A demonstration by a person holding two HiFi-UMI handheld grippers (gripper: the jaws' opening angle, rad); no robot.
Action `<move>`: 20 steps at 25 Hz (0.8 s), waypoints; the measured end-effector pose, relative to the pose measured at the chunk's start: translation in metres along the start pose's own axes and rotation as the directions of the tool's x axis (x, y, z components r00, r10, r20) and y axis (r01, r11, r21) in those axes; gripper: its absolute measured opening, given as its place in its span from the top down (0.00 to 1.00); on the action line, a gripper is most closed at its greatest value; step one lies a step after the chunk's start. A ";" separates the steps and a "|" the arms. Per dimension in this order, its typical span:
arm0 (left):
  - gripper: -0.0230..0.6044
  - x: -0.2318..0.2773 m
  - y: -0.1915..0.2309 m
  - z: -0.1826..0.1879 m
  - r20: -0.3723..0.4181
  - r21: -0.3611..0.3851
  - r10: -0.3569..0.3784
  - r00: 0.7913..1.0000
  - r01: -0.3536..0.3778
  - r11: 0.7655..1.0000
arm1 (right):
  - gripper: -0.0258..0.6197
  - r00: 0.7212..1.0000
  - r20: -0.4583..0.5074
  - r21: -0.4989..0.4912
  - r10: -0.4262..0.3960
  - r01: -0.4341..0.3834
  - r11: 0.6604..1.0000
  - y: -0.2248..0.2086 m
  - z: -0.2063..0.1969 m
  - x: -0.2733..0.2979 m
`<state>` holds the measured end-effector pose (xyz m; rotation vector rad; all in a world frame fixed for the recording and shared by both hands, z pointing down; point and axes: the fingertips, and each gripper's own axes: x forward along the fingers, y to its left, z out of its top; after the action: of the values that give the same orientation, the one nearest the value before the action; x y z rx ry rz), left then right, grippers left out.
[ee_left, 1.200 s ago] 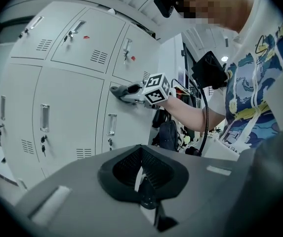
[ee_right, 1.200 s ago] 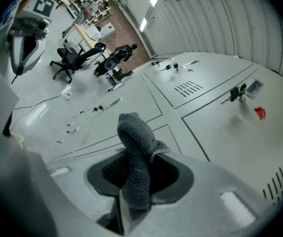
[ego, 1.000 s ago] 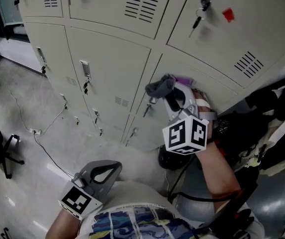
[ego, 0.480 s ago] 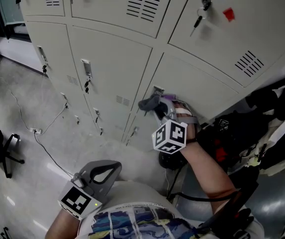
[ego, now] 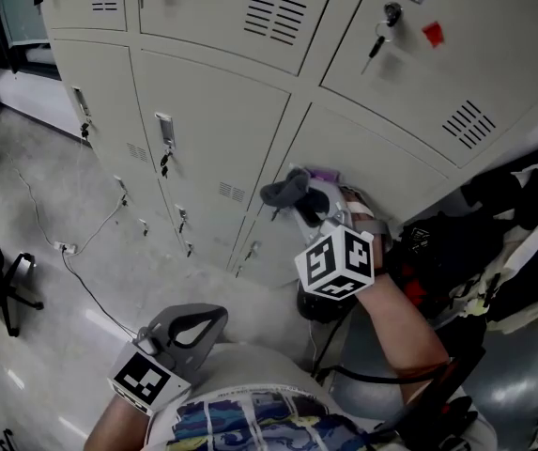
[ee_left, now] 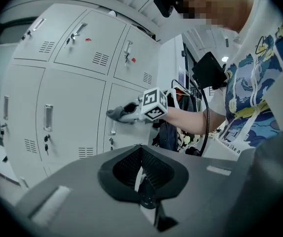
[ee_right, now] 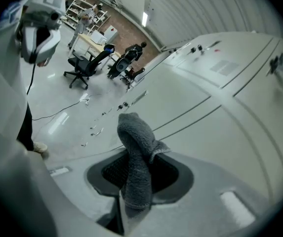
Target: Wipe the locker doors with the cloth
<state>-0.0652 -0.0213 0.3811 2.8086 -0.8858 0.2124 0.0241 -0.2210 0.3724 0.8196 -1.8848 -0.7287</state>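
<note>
Room: pale glossy floor (ego: 53, 318) with a thin cable (ego: 71, 247) lying across it; office chairs (ee_right: 84, 65) stand far off in the right gripper view.
Locker bank: beige metal lockers (ego: 212, 130) in stacked rows, each door with a louvred vent and a latch at one edge.
Lower right door: door (ego: 391, 153) in front of the person's right arm, with its vent at the upper right.
Person: printed shirt (ego: 250, 421) at the bottom edge of the head view; bare right forearm (ego: 405, 318) reaching up toward the lockers.
Right gripper: right gripper (ego: 308, 198) raised at the latch edge of the lower right door; jaws clamped on the cloth.
Left gripper: left gripper (ego: 214, 316) held low beside the shirt, well apart from the lockers; jaws pressed together with nothing between them.
Cloth: grey terry cloth (ego: 285, 188), bunched and sticking out past the right jaws at the door's latch edge; contact with the metal cannot be confirmed.
Key: key (ego: 378, 36) hanging from the lock of the upper right door, beside a red tag (ego: 432, 33).
</note>
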 end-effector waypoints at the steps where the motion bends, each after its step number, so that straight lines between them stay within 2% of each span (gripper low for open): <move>1: 0.96 0.000 0.000 0.000 0.001 0.000 -0.002 1.000 0.002 1.000 | 0.79 0.999 0.022 -0.009 -0.039 0.039 0.999 -0.015 0.011 -0.011; 6: 0.96 0.003 -0.002 0.004 0.014 0.004 -0.011 1.000 0.011 1.000 | 0.79 0.966 0.092 -0.049 -0.242 0.247 0.968 -0.086 0.055 -0.061; 9: 0.96 0.002 -0.002 0.004 0.015 0.003 -0.012 1.000 0.012 1.000 | 0.79 0.944 0.104 -0.065 -0.313 0.321 0.945 -0.113 0.067 -0.066; 13: 0.96 0.003 -0.005 0.003 0.017 -0.001 -0.011 1.000 0.011 1.000 | 0.79 0.950 0.077 -0.116 -0.302 0.310 0.944 -0.107 0.057 -0.041; 20: 0.96 0.001 0.001 -0.003 0.022 -0.019 0.006 1.000 -0.005 1.000 | 0.79 0.983 0.019 -0.126 -0.182 0.183 0.975 -0.052 0.026 0.002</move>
<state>-0.0649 -0.0219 0.3839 2.7966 -0.8957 0.1736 0.0117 -0.2501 0.3235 0.9175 -1.7652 -0.9565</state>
